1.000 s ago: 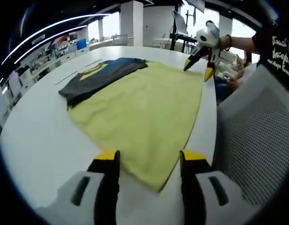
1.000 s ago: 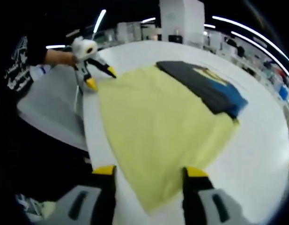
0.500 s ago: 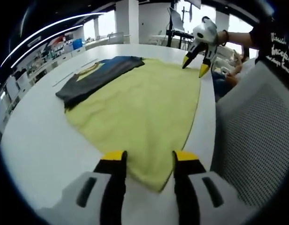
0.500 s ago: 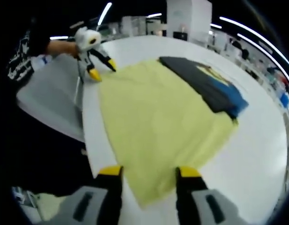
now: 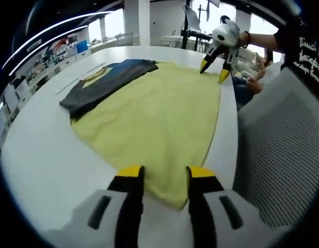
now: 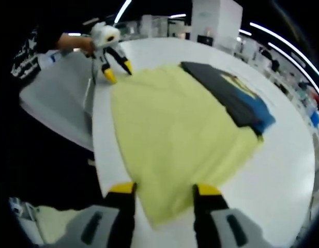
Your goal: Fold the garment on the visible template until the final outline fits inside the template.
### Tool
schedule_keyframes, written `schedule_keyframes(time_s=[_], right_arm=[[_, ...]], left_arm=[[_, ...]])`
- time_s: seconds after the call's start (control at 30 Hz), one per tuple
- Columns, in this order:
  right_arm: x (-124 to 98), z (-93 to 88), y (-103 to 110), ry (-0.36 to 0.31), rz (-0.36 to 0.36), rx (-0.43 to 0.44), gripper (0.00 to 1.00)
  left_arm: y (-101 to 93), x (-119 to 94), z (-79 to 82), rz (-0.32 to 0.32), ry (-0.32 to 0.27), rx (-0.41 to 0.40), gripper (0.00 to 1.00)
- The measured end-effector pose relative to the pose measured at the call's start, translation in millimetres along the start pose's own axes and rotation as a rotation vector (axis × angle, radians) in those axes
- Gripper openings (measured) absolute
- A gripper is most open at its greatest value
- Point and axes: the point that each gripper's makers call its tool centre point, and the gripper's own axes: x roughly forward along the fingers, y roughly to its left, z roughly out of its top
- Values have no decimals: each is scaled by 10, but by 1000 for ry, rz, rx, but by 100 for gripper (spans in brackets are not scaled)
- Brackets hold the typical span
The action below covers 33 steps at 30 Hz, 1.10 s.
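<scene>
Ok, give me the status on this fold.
Done: nothing folded; the yellow garment lies flat on the table, a dark garment along its far edge. In hand: the left gripper and right gripper, fingers open, each straddle a near corner. Left: grip, fold, fit it to the template, which I cannot make out.

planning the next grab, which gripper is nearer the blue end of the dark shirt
Right. The right gripper hovers at the yellow cloth's corner near the blue end; the left gripper is at the cloth's other end.
</scene>
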Motion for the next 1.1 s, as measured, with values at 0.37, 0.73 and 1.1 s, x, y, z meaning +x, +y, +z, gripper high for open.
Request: schedule_keyframes(time_s=[0.37, 0.73, 1.1], right_arm=[[3, 23, -99, -37, -51, 51, 26], [6, 27, -98, -30, -49, 50, 26], [7, 37, -96, -35, -56, 59, 25]], left_arm=[[34, -10, -24, 18, 5, 42, 7], [-265, -48, -81, -155, 67, 122, 39], [-173, -45, -50, -98, 79, 186, 28]])
